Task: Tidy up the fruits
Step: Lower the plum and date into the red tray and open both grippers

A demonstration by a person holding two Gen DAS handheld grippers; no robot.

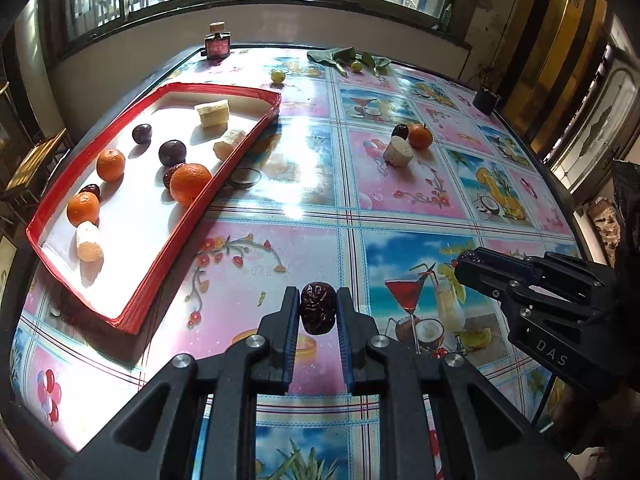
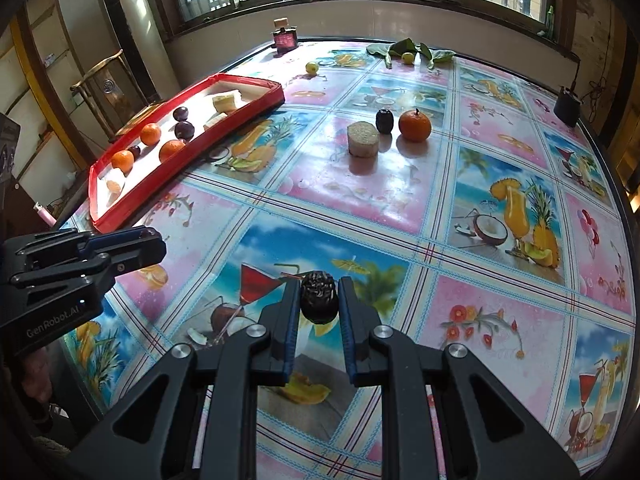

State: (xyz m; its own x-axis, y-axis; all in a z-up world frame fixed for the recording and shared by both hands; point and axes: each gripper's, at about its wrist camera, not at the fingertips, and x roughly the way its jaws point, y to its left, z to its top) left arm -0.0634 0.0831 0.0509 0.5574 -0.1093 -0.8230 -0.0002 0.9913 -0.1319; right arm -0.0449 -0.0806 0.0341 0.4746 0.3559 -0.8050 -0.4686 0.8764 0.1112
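My left gripper (image 1: 318, 306) is shut on a wrinkled dark red date (image 1: 317, 308) above the table's near part, right of the red tray (image 1: 160, 252). My right gripper (image 2: 319, 300) is shut on a second dark wrinkled date (image 2: 319, 297); it shows from the side in the left wrist view (image 1: 472, 264). The tray holds several oranges (image 1: 190, 183), dark plums (image 1: 172, 153), dates and pale cut pieces (image 1: 212, 113). On the table lie an orange (image 2: 415, 125), a dark plum (image 2: 384, 121) and a pale round slice (image 2: 363, 139).
A small bottle (image 2: 285, 38) stands at the far edge. Green leaves with small yellow-green fruits (image 2: 407, 57) lie at the back. A dark cup (image 2: 567, 107) stands far right. A wooden chair (image 2: 108, 80) is beyond the tray.
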